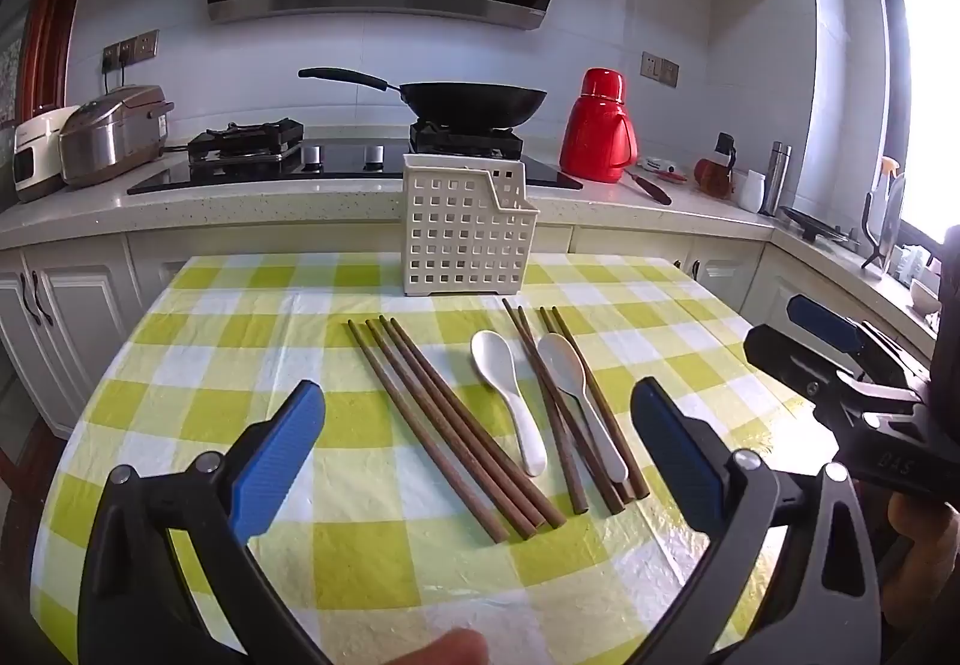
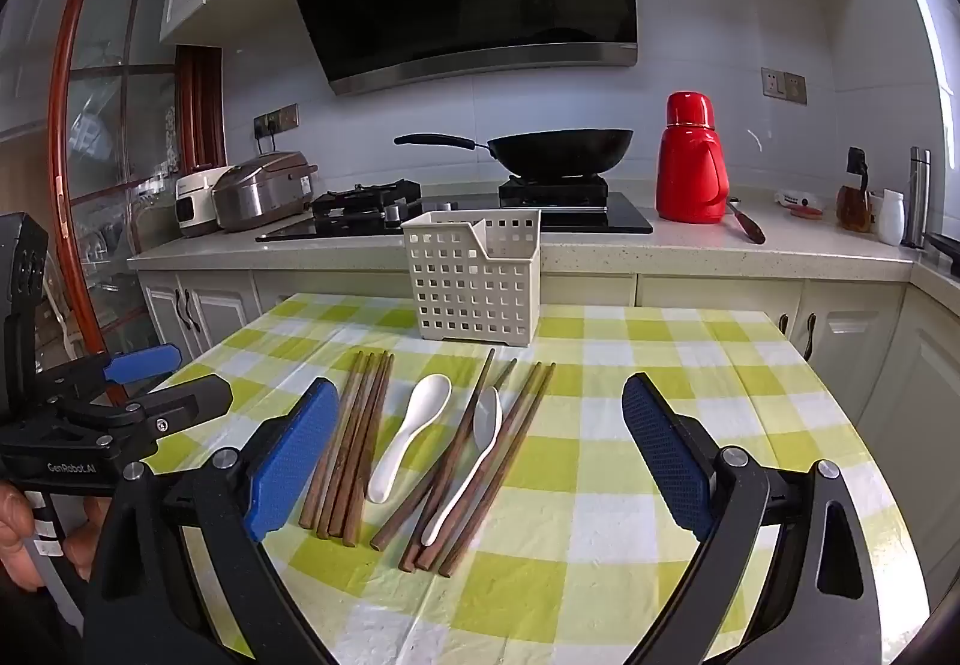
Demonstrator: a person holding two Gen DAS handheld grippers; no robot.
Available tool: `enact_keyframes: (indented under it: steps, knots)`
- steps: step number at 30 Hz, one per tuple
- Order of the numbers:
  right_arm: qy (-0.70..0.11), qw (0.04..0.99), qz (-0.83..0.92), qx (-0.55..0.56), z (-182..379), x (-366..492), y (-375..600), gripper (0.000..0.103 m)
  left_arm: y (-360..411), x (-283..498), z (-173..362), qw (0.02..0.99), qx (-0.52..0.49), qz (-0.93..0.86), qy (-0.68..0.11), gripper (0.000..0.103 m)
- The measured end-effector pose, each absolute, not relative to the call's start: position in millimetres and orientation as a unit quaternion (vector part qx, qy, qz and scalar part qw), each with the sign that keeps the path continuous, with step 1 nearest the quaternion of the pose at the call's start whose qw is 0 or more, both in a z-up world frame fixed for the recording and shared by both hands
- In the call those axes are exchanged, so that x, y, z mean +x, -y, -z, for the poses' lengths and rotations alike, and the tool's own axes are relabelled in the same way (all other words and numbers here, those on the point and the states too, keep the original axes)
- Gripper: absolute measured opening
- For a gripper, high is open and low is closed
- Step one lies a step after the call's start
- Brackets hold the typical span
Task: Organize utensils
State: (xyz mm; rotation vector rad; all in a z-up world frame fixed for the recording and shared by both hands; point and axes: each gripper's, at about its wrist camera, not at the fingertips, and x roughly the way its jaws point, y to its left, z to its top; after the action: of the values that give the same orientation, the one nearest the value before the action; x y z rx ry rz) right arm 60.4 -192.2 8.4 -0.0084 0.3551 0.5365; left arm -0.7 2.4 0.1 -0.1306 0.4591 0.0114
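Observation:
A cream perforated utensil basket stands upright at the far side of the checked table. In front of it lie a bundle of brown chopsticks, a white spoon, and a second white spoon lying across more chopsticks. My left gripper is open and empty above the near table, over the left chopsticks. My right gripper is open and empty above the spoons. Each gripper also shows at the edge of the other's view.
The table has a yellow-green checked cloth. Behind it runs a counter with a stove, a black wok, a red thermos and rice cookers.

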Motion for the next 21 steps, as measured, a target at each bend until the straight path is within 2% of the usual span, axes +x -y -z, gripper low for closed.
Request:
enact_keyframes:
  steps: [21]
  knots:
    - [-0.176, 0.948, -0.264, -0.004, -9.9, 60.0, 193.7, 0.089, 0.6, -1.5, -2.7, 0.973, -0.055, -0.020, -0.223, 0.098]
